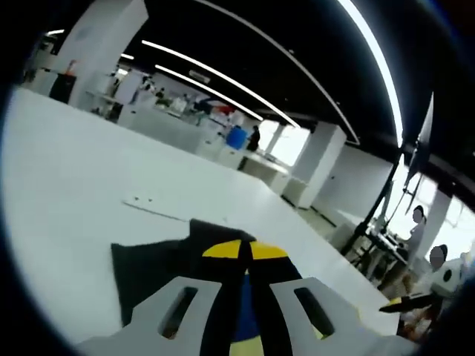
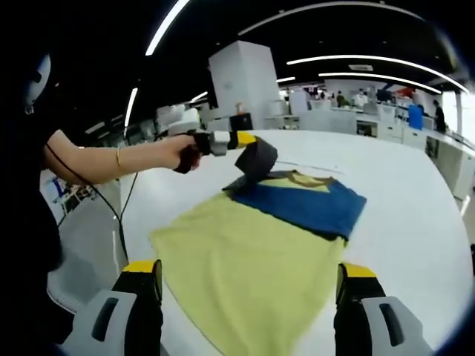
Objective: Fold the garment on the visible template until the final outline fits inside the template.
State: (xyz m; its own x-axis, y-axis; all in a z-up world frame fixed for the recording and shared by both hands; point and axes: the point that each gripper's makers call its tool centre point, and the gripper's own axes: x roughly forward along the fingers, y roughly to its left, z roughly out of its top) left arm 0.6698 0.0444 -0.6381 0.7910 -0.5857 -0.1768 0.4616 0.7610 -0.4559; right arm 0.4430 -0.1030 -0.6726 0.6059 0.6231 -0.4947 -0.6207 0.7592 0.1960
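A T-shirt lies flat on the white table point(image 2: 415, 222), with a yellow body point(image 2: 245, 259) and a blue upper part point(image 2: 312, 204). Its dark grey sleeve point(image 2: 256, 159) is lifted off the table by my left gripper point(image 2: 223, 141), which a person's hand holds. In the left gripper view that gripper point(image 1: 246, 251) has its yellow-tipped jaws shut on the dark sleeve point(image 1: 152, 271), which hangs to the left. My right gripper point(image 2: 249, 271) hovers over the near yellow hem, jaws wide open and holding nothing.
A thin white strip point(image 1: 152, 204) lies flat on the table beyond the sleeve. The person's bare forearm point(image 2: 111, 163) reaches in from the left. Benches, pillars and other people stand far behind the table. The table edge runs close on the left point(image 2: 141, 222).
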